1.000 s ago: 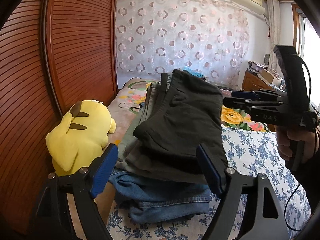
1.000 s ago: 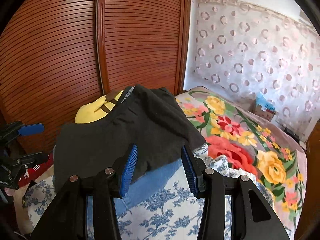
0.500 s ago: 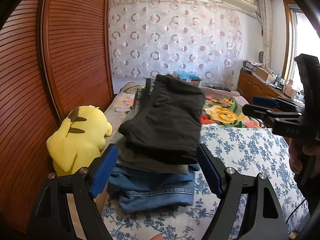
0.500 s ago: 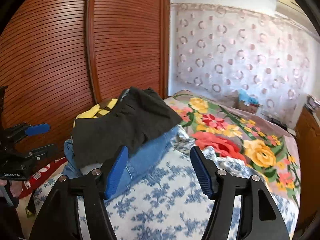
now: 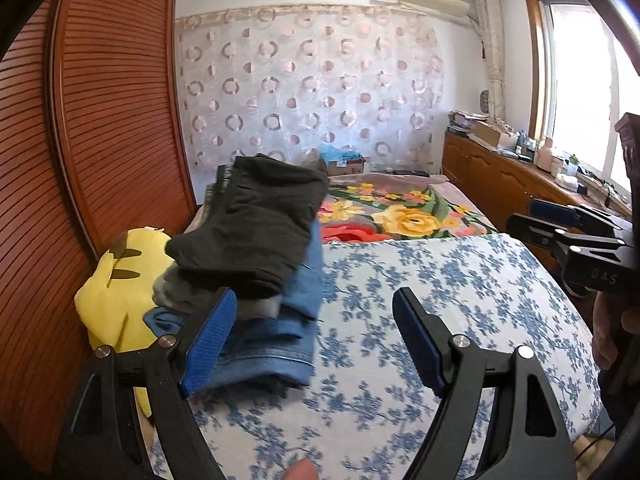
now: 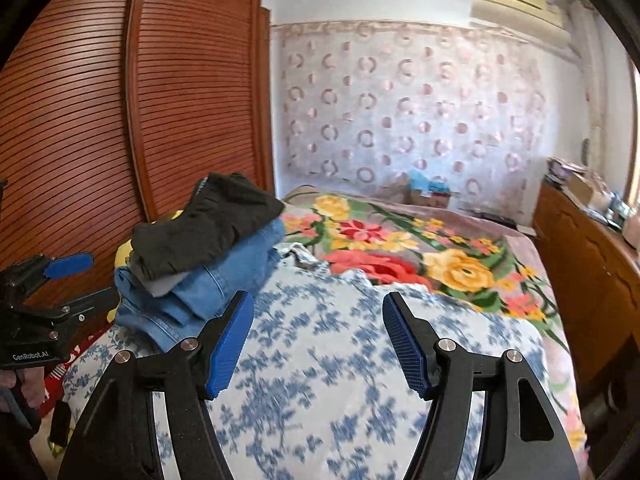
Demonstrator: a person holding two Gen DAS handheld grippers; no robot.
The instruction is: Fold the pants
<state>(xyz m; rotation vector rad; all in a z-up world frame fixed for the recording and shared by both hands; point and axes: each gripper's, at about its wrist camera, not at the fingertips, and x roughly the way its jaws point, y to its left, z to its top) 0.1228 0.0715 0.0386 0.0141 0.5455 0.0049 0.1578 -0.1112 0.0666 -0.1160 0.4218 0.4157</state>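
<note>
Left gripper [image 5: 314, 338]: the jaws are held wide apart and nothing is between the pads; only the bed sheet [image 5: 440, 280] is seen through the gap.
Right gripper [image 6: 318, 344]: the jaws are also spread, with nothing clamped; it is seen from the left camera too, at the right edge, held by a hand [image 5: 612, 332].
Pants: a stack of folded pants [image 6: 200, 256] is lying on the left part of the bed, just beside a yellow plush toy [image 5: 116, 296]. Black pants [image 5: 256, 224] are on top, a grey piece is under them, blue jeans [image 6: 208, 292] are at the bottom.
Bed: the blue-flowered sheet in front of both grippers is bare; a flowered blanket [image 6: 420, 256] is spread behind it.
Step in hand: the top pair is judged to be already folded and put on the stack, and both grippers are kept free above the sheet.
Next move: if more pants are to be folded, a new pair must be found; none is visible here, so it cannot be told where it is.
</note>
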